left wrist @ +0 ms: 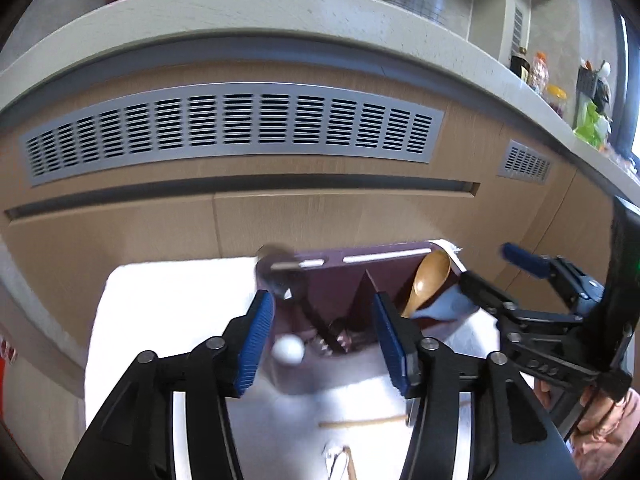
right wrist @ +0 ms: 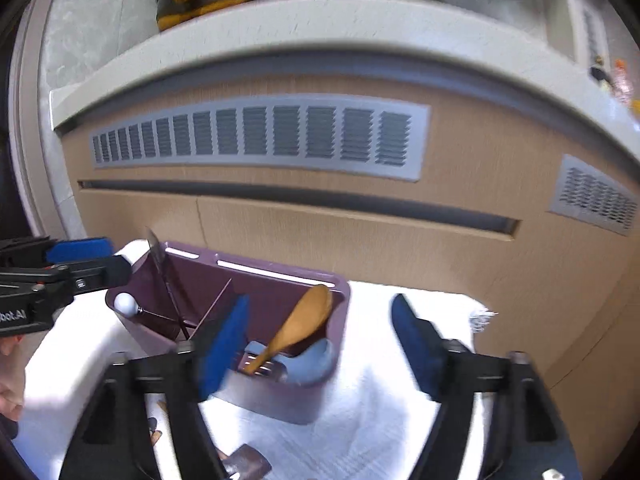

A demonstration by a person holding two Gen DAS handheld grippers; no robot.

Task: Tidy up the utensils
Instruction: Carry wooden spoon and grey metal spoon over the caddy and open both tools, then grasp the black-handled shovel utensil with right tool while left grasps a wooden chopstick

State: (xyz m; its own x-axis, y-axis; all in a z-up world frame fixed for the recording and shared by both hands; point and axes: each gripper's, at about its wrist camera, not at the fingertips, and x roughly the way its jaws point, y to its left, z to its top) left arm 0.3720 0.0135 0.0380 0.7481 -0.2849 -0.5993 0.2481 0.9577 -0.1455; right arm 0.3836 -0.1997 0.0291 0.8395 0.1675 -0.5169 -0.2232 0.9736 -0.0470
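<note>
A purple utensil holder (right wrist: 280, 396) with compartments stands on a white cloth (right wrist: 380, 420); it also shows in the left wrist view (left wrist: 332, 280). A wooden spoon (right wrist: 300, 324) (left wrist: 428, 280) leans in its right compartment beside a light-blue utensil (right wrist: 316, 360). A metal utensil with a white ball end (right wrist: 125, 303) (left wrist: 289, 350) stands in the left compartment. My left gripper (left wrist: 326, 340) is open just above the holder's left side. My right gripper (right wrist: 320, 344) is open and empty over the holder's right side.
A wooden cabinet front with grey vent grilles (left wrist: 224, 128) rises behind the table, topped by a white counter (left wrist: 280, 12) with bottles. More utensils, including chopsticks (left wrist: 364, 424) and a dark spatula (right wrist: 244, 464), lie on the cloth near me.
</note>
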